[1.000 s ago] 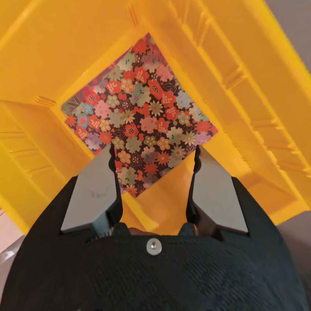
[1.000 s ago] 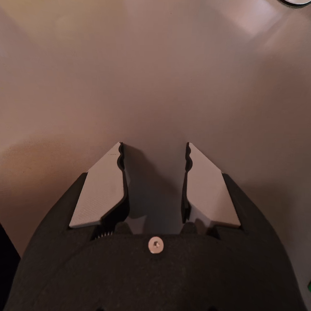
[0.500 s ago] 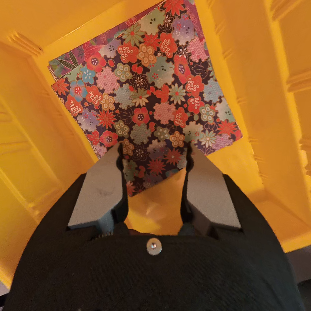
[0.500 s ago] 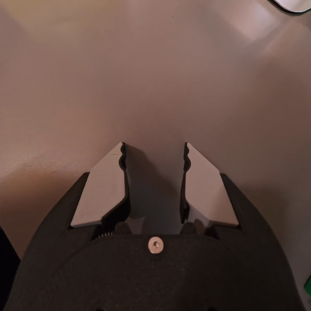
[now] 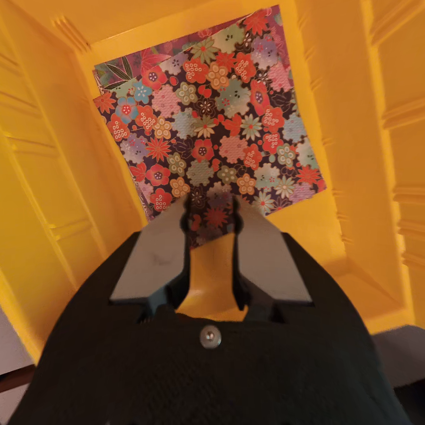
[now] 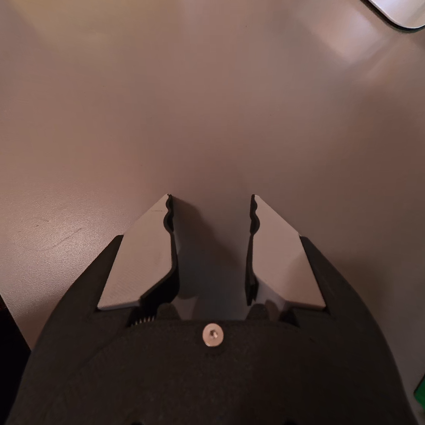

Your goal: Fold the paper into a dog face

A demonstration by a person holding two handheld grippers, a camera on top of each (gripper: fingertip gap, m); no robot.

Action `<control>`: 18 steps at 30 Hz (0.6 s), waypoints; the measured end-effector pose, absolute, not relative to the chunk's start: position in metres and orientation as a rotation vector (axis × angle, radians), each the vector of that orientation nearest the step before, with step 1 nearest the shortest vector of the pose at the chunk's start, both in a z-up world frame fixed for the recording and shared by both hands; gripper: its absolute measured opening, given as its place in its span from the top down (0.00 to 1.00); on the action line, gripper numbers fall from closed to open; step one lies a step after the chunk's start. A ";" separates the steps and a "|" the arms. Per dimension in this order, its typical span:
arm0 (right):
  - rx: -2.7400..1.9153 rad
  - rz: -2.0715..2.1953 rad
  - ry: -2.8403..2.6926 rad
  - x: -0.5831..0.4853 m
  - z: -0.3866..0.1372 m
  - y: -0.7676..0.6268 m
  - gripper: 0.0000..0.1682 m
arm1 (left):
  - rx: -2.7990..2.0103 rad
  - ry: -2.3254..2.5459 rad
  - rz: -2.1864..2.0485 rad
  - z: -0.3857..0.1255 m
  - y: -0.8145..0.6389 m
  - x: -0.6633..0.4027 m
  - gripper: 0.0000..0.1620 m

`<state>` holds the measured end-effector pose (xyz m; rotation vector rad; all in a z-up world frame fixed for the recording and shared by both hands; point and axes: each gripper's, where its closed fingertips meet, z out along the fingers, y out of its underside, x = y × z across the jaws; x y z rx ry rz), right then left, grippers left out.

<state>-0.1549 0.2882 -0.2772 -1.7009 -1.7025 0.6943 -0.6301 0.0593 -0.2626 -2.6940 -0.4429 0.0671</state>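
A square of flower-patterned paper (image 5: pixel 213 128) lies on the floor of a yellow plastic bin (image 5: pixel 57 161), on top of other patterned sheets (image 5: pixel 119 69) that show at its far left edge. My left gripper (image 5: pixel 210 202) is inside the bin, open, its tips over the paper's near corner; whether they touch the paper I cannot tell. My right gripper (image 6: pixel 210 195) is open and empty, close above a bare grey table (image 6: pixel 207 103). No paper shows in the right wrist view.
The bin's ribbed yellow walls (image 5: pixel 368 138) close in on both sides of my left gripper. A white rounded object (image 6: pixel 400 13) sits at the table's far right corner. A green item (image 6: pixel 419 310) shows at the right edge. The left gripper's tips are roughly 55 cm from the right gripper's.
My left gripper has gone deeper into the bin toward the paper, and its jaws have narrowed. My right gripper has shifted slightly and stays open.
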 end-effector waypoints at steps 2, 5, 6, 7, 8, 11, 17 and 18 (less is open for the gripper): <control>-1.698 0.694 -1.705 -0.155 -0.277 0.288 0.62 | -2.682 -0.424 0.012 -0.249 0.060 -0.625 0.69; -1.702 0.702 -1.708 -0.155 -0.277 0.287 0.63 | -2.730 -0.383 0.098 -0.241 0.054 -0.628 0.60; -1.704 0.705 -1.709 -0.155 -0.278 0.287 0.63 | -2.745 -0.391 0.090 -0.242 0.053 -0.627 0.58; -1.706 0.707 -1.709 -0.155 -0.278 0.287 0.63 | -2.760 -0.425 0.071 -0.246 0.053 -0.625 0.55; -1.708 0.709 -1.710 -0.155 -0.278 0.287 0.63 | -2.779 -0.488 0.059 -0.251 0.051 -0.625 0.52; -1.710 0.709 -1.709 -0.155 -0.278 0.287 0.62 | -2.824 -0.666 0.032 -0.268 0.047 -0.626 0.44; -1.707 0.708 -1.710 -0.155 -0.278 0.287 0.62 | -2.905 -0.767 0.073 -0.276 0.045 -0.616 0.46; -1.707 0.709 -1.710 -0.155 -0.278 0.287 0.62 | -2.906 -0.776 0.072 -0.276 0.046 -0.615 0.47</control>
